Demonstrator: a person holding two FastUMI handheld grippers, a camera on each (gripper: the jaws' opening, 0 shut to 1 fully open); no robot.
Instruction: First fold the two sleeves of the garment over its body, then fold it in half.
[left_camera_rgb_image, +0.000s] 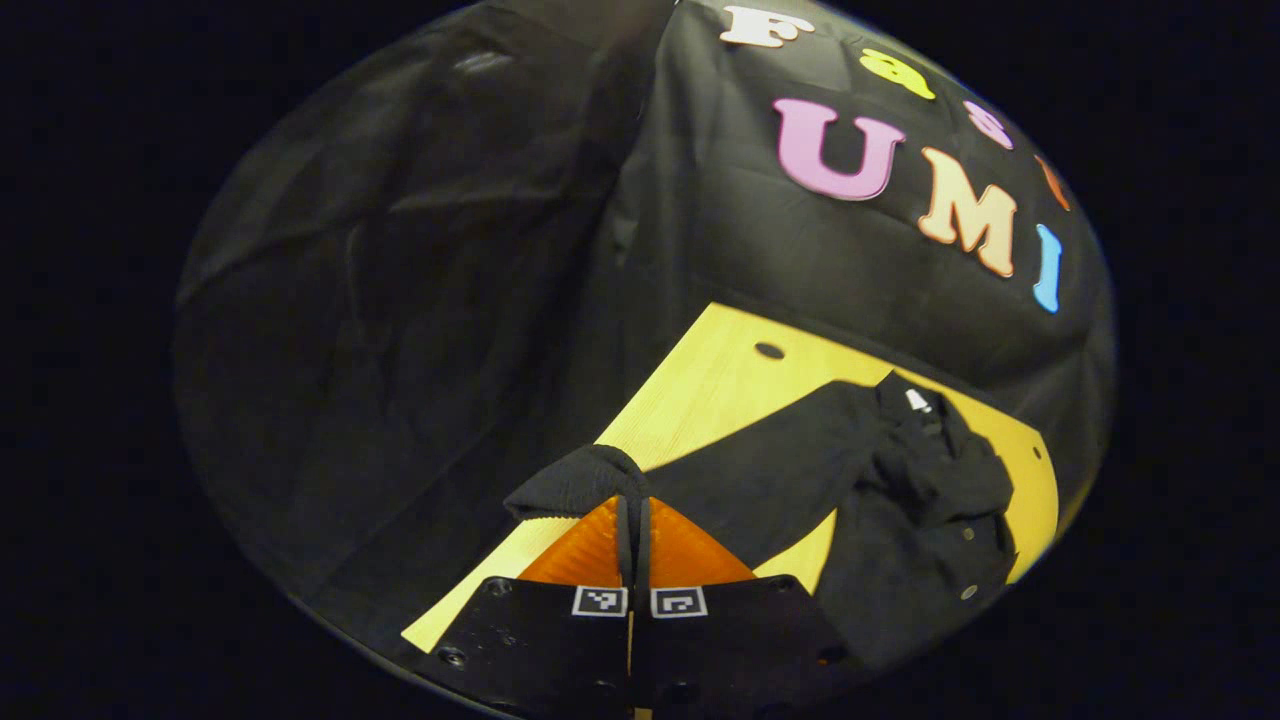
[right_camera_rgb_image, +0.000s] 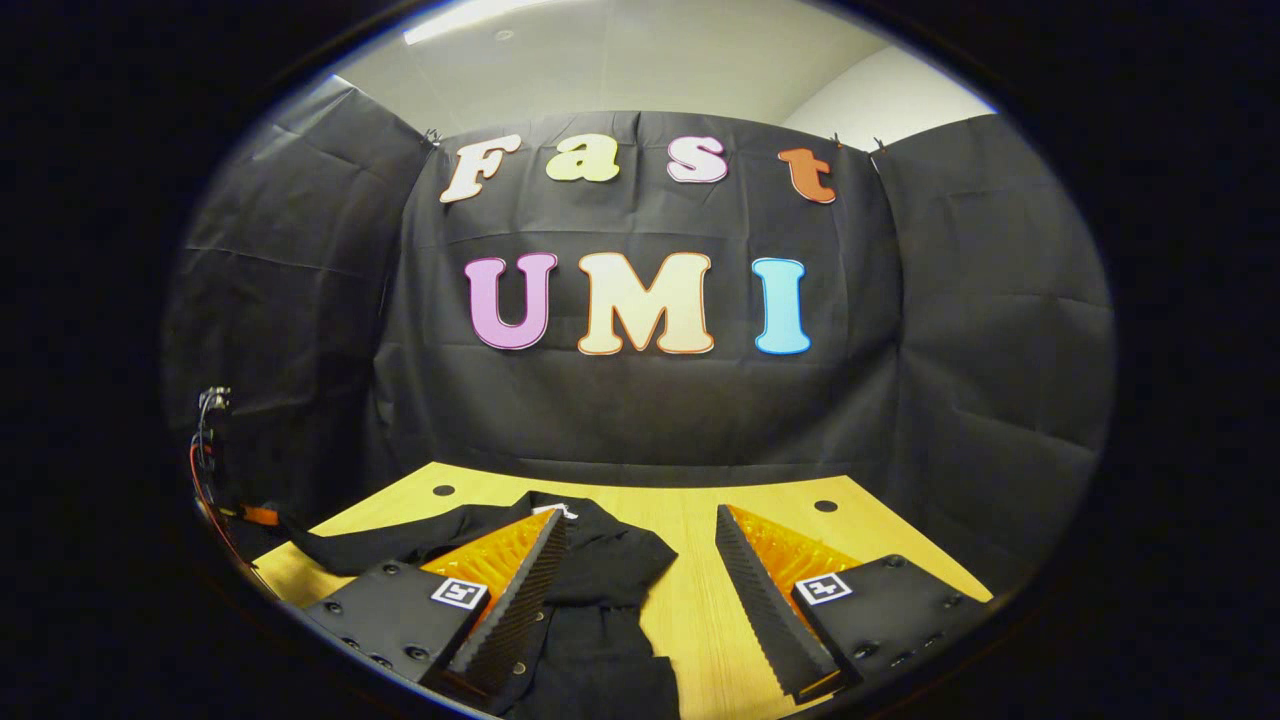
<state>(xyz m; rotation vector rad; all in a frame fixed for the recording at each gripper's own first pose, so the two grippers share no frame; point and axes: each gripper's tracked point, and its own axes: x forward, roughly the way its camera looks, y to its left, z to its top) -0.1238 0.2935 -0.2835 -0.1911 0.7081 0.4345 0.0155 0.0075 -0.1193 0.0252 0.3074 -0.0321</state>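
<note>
A black garment (left_camera_rgb_image: 920, 500) lies crumpled on the yellow wooden table (left_camera_rgb_image: 700, 390), collar label up. One long sleeve (left_camera_rgb_image: 760, 460) stretches from its body to my left gripper (left_camera_rgb_image: 635, 505), whose fingers are shut on the ribbed cuff (left_camera_rgb_image: 575, 480) near the table's edge. In the right gripper view the garment (right_camera_rgb_image: 600, 560) lies left of centre on the table (right_camera_rgb_image: 700, 600), its sleeve trailing off to the left. My right gripper (right_camera_rgb_image: 640, 520) hangs open above the table. Its left finger is over the garment's body and its right finger over bare wood, with nothing between them.
Black cloth walls close the booth on three sides. The tabletop has small round holes (left_camera_rgb_image: 769, 350) (right_camera_rgb_image: 825, 505) near its far edge. Cables (right_camera_rgb_image: 205, 440) and an orange part hang at the far left of the right gripper view. Bare wood lies right of the garment.
</note>
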